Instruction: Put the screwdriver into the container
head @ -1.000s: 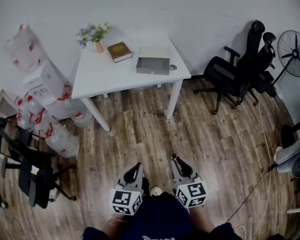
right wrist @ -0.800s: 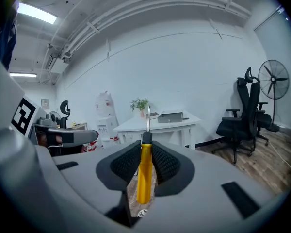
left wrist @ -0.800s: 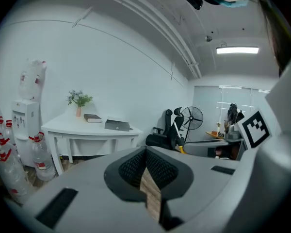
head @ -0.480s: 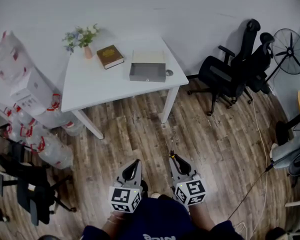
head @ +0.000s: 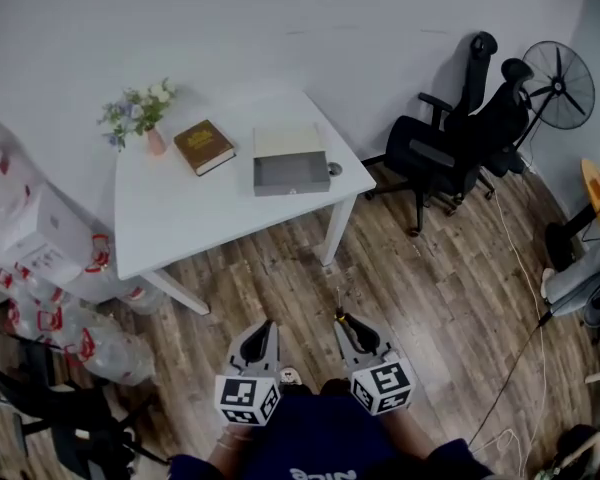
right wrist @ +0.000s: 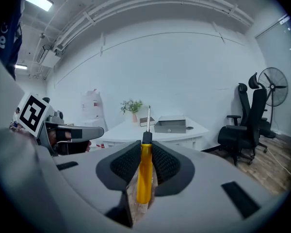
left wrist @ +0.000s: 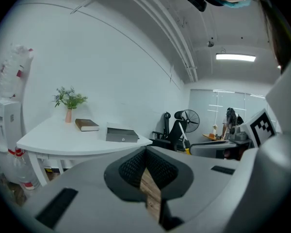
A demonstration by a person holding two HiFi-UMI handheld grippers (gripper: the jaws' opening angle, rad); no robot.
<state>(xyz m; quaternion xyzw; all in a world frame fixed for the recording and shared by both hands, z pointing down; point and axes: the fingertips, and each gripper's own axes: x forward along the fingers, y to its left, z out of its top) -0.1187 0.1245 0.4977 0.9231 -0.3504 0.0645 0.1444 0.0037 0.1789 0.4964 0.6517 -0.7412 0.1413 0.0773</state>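
Currently the right gripper point(right wrist: 145, 149) clamps the yellow-handled screwdriver point(right wrist: 144, 171), its shaft pointing forward; the left gripper point(left wrist: 146, 152) is closed on nothing. The grey container point(head: 291, 174) sits near the right edge of the white table point(head: 200, 218), well apart from both. Best to step closer with a firm grip and bring the tip above the container's open top before lowering.

Both grippers low in front of my torso, side by side, noses forward. My left gripper point(head: 265, 328): jaws meeting at the tips, nothing in them. My right gripper point(head: 346, 326): jaws clamped on the screwdriver point(right wrist: 144, 176) handle, shaft pointing out ahead.
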